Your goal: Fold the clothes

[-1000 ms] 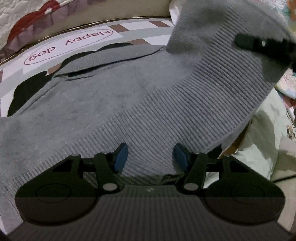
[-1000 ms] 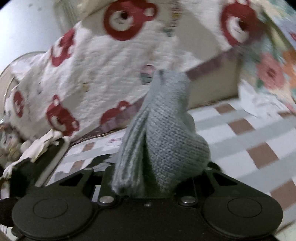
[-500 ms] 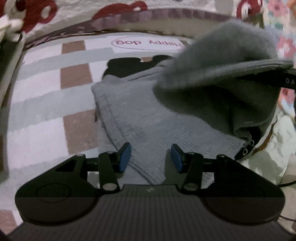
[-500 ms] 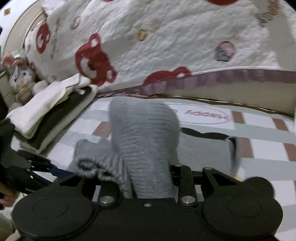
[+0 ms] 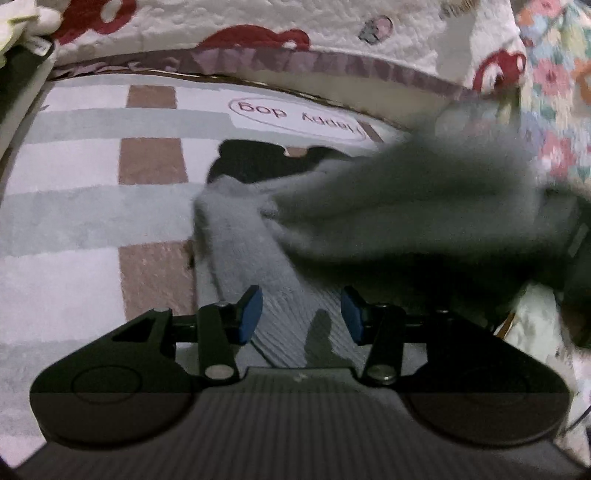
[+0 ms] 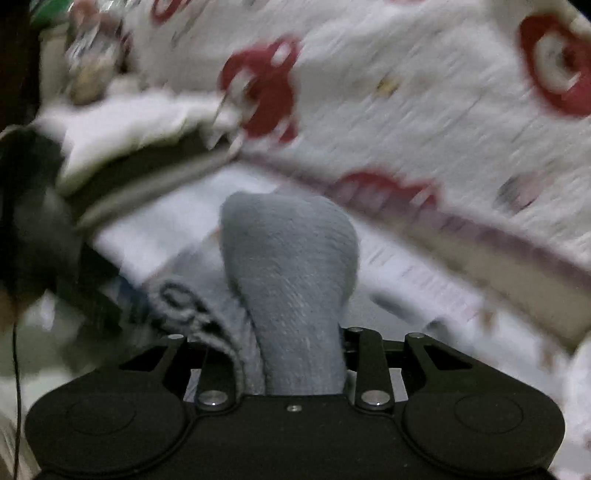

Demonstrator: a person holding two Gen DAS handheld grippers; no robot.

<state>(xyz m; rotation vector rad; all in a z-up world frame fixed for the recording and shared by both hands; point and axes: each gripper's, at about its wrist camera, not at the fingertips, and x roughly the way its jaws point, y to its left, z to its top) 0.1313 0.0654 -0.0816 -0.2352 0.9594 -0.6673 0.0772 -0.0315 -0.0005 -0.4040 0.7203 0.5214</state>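
A grey knit sweater (image 5: 236,236) lies on a checked mat (image 5: 74,206). One part of it is lifted and hangs blurred across the right of the left wrist view, over the flat part. My left gripper (image 5: 301,306) hovers over the sweater's ribbed edge, open, with its blue pads (image 5: 249,314) apart and nothing gripped. In the right wrist view a thick bunch of the grey sweater (image 6: 288,258) rises from between the fingers of my right gripper (image 6: 291,350). Its jaws are opening slightly, with the fabric still wedged between them. Its fingertips are hidden by the knit.
A white quilt with red bear prints (image 5: 295,22) borders the mat's far side. Floral fabric (image 5: 554,92) and a pale green cloth (image 5: 535,321) lie at the right. A pile of folded white and dark clothes (image 6: 122,147) sits at the left of the right wrist view.
The right gripper has carried its bunch of sweater sideways over the flat part while rolling; its view is now blurred. The left gripper swung to the sweater's edge and stays open.
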